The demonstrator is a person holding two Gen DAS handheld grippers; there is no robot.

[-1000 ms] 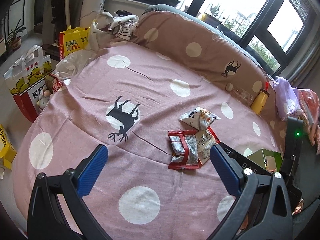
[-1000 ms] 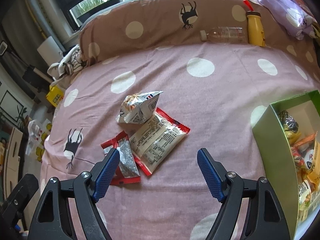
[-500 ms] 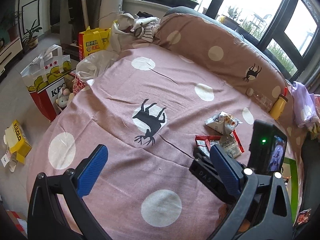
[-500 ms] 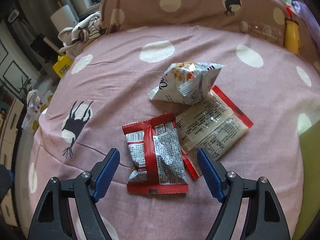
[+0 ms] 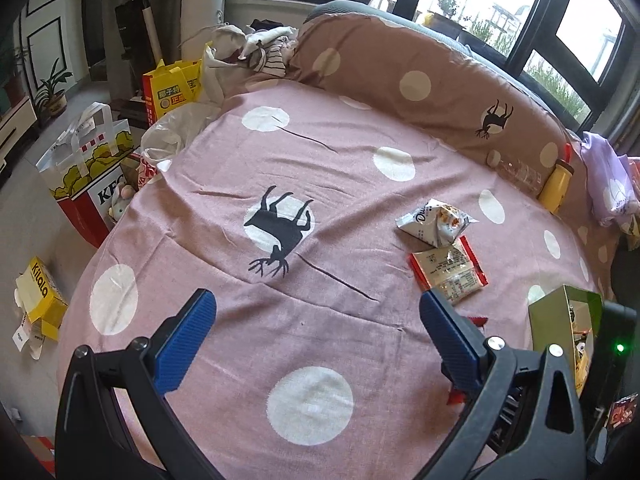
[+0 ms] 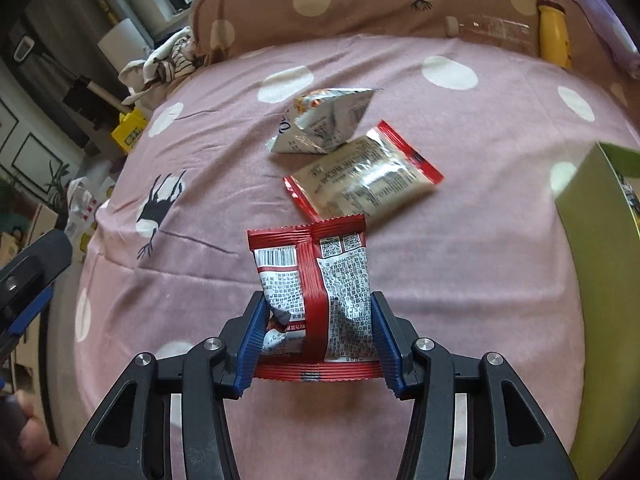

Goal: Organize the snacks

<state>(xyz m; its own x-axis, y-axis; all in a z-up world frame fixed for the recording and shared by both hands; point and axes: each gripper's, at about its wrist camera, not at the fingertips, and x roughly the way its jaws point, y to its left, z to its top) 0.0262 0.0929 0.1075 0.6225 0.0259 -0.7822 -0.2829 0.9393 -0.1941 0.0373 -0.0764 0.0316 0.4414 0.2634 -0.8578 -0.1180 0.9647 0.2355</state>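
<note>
1. Since the earlier frames, the right gripper [image 6: 318, 340] is seen brought down over the small red foil snack packet with a silver printed back [image 6: 314, 292], which lay flat on the bedspread then; the blue jaws, wide apart a moment ago, are now closing, and the packet is pinched and crumpled between the pads.
2. The left gripper [image 5: 320, 344] is held with its jaws wide apart and nothing between them, over the pink bedspread with white dots and deer prints [image 5: 320, 184].
3. Two snacks are left lying on the bedspread: the silver pyramid-shaped crisp bag [image 6: 326, 122] and, touching it, the flat beige packet with red ends [image 6: 364, 178].
4. The open green cardboard box [image 6: 588, 216], at the right edge, is seen already partly filled with snacks in the left wrist view.
5. The task is judged well under way but unfinished: one packet is in the grip and not yet boxed, two remain untouched.
</note>
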